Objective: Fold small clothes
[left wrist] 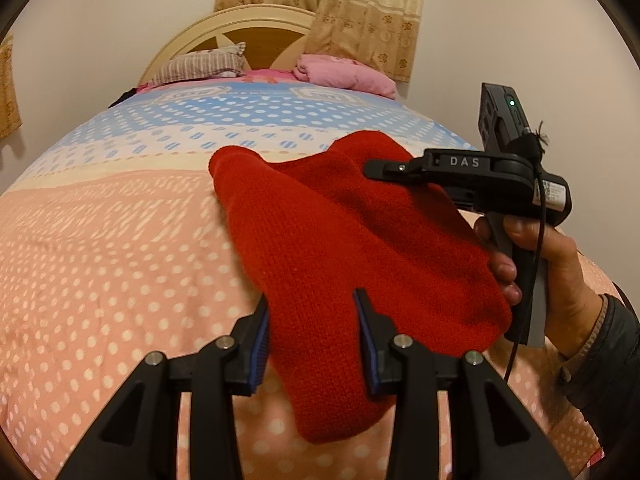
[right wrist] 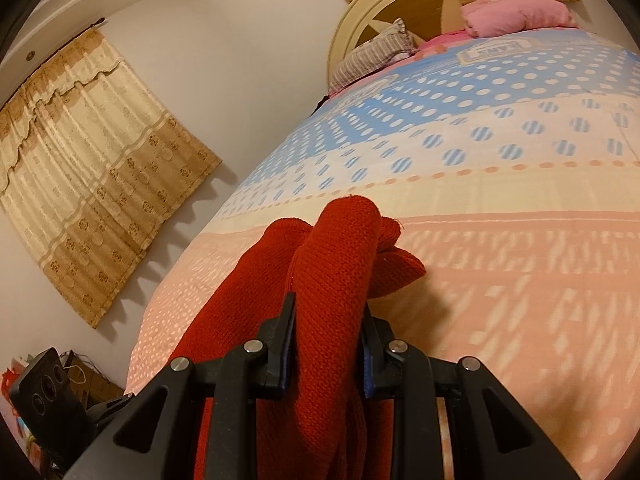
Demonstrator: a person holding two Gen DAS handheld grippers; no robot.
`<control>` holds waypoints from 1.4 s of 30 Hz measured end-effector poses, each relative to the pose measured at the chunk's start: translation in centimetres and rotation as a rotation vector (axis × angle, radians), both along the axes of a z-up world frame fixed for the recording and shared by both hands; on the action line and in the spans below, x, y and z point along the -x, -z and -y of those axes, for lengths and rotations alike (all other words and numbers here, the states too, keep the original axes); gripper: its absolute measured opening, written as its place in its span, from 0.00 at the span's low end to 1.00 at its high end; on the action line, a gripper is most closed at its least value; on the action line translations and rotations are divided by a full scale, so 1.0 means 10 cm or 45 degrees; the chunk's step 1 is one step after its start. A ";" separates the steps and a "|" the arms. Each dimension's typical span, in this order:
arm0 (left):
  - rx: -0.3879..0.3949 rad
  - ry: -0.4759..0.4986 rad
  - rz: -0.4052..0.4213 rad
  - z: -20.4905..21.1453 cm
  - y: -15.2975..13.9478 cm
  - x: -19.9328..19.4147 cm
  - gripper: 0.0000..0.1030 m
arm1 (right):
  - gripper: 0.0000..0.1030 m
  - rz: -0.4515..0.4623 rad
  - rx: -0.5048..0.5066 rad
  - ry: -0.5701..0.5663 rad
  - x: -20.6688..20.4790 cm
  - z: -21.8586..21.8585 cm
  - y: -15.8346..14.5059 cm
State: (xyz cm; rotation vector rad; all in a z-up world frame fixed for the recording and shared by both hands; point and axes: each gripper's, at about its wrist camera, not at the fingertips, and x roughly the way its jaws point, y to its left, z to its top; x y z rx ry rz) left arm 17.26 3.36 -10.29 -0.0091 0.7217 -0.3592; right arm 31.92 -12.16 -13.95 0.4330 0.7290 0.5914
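A red knit garment [left wrist: 352, 240] hangs lifted above the bed between both grippers. In the left wrist view my left gripper [left wrist: 311, 298] is shut on its near edge, and the knit fills the gap between the blue pads. My right gripper [left wrist: 374, 169] reaches in from the right, held by a hand [left wrist: 552, 264], with its tip on the garment's far upper edge. In the right wrist view my right gripper [right wrist: 328, 302] is shut on a bunched fold of the red knit garment [right wrist: 340, 248], which drapes down and to the left beneath it.
The bed [left wrist: 100, 240] has a dotted pink, cream and blue cover. A striped pillow [left wrist: 200, 65] and a pink folded blanket [left wrist: 348, 74] lie at the headboard [left wrist: 256, 28]. Curtains [right wrist: 92, 168] hang on the wall beside the bed. The left gripper's body [right wrist: 44, 396] shows at the lower left.
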 end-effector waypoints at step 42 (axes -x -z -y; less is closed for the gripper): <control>0.015 -0.190 -0.026 -0.77 0.30 0.38 0.40 | 0.25 -0.078 0.054 -0.236 -0.25 -1.13 0.10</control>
